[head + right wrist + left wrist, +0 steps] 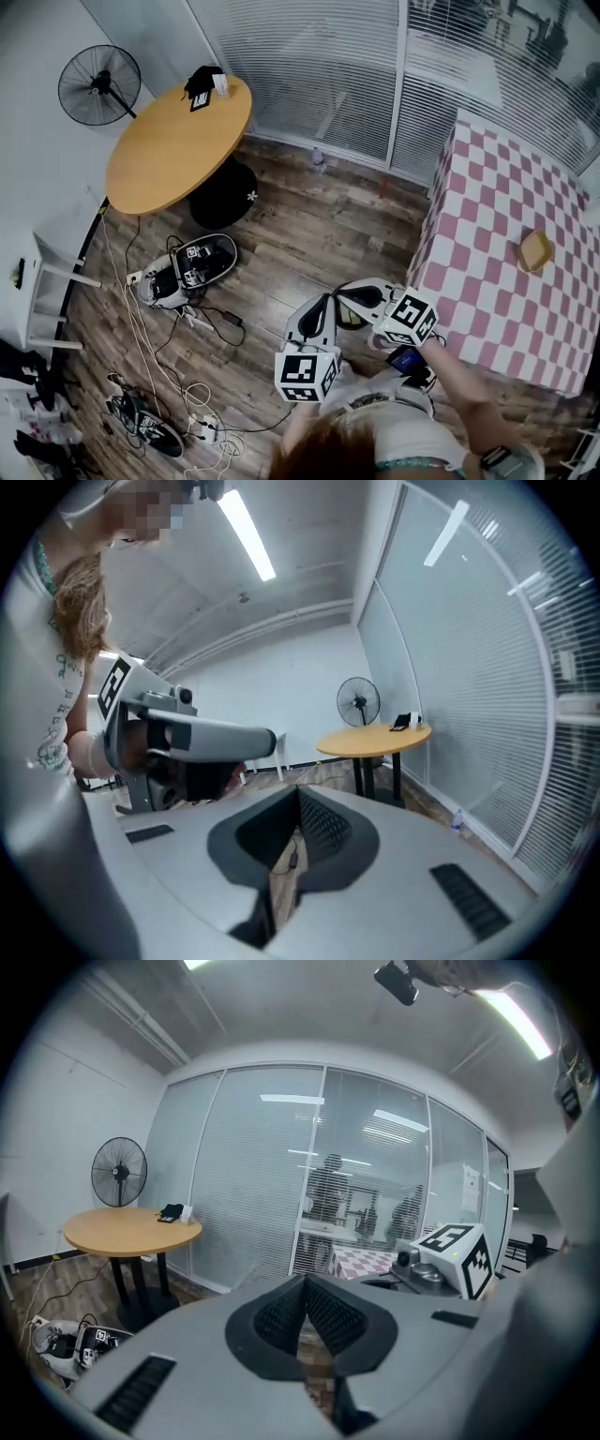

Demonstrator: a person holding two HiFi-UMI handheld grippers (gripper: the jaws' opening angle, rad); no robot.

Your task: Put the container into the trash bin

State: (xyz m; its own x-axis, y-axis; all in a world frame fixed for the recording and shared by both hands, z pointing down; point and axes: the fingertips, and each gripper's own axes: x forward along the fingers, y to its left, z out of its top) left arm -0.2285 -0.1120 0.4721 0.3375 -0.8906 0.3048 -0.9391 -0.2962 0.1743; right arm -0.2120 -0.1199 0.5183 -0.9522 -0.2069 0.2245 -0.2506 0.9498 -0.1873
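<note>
Nothing is done yet: the left gripper (305,1281) and right gripper (298,793) are both closed and empty, and the yellowish container (535,251) sits on the checkered table (487,187), well beyond the right gripper.

We see a round wooden table (173,141) on a black pedestal foot at the upper left, with a small dark item (201,86) near its far edge and a standing fan (98,84) just beside it against the white wall. Behind them runs a glass wall with blinds (319,66), and a small bottle (320,159) stands on the plank floor (309,225) at its foot. At the right we find a table under a pink-and-white checked cloth (497,216), and at the lower left loose cables (178,370) trail across the floor (white and black ones, tangled).
</note>
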